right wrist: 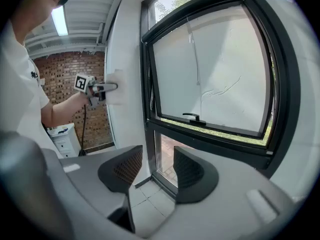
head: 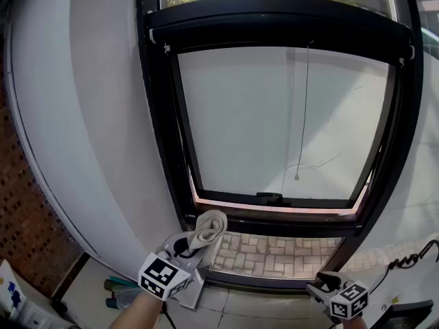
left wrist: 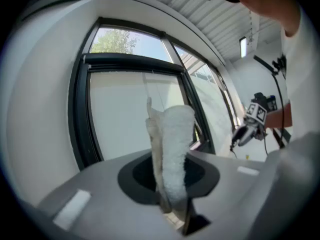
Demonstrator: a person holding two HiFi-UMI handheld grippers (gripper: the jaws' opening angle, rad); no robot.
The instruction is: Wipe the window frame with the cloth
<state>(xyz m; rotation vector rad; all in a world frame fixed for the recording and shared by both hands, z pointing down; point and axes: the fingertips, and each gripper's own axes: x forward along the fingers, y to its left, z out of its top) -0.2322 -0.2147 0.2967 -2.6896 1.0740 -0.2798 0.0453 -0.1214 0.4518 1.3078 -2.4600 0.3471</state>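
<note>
Cloth point(head: 208, 230): pale wad, folded over on itself, standing up past the jaw tips; sits at the lower-left corner of the frame, in front of its bottom rail.
Left gripper point(head: 186, 251): jaws pinching the cloth low down, with most of the cloth free above the grip.
Right gripper point(head: 328, 284): jaws spread, nothing between them but floor tile and the frame beyond; held low near the frame's lower-right corner, apart from it.
Frame point(head: 159, 149): black and tall; inner sash tilted open at the bottom edge, white blind down behind the glass.
Handle point(head: 269, 198): on the sash's bottom edge, about mid-width.
Cord point(head: 304, 115): thin, hanging down over the blind, right of centre.
Contact: cloth looks just short of the frame; the head view is too steep to settle it, and in the right gripper view the cloth is lost against the white wall.
Step (my reading): cloth in hand and brought to the frame; wiping about to start, or in its first stroke, at the lower-left corner.
Next move calls for: pressing the free end flat to the rail, then a steady run along the bottom edge or up the left upright, keeping the pinch firm so the cloth doesn't pull out.
Watch: the handle could snag the cloth on a bottom-edge pass.
</note>
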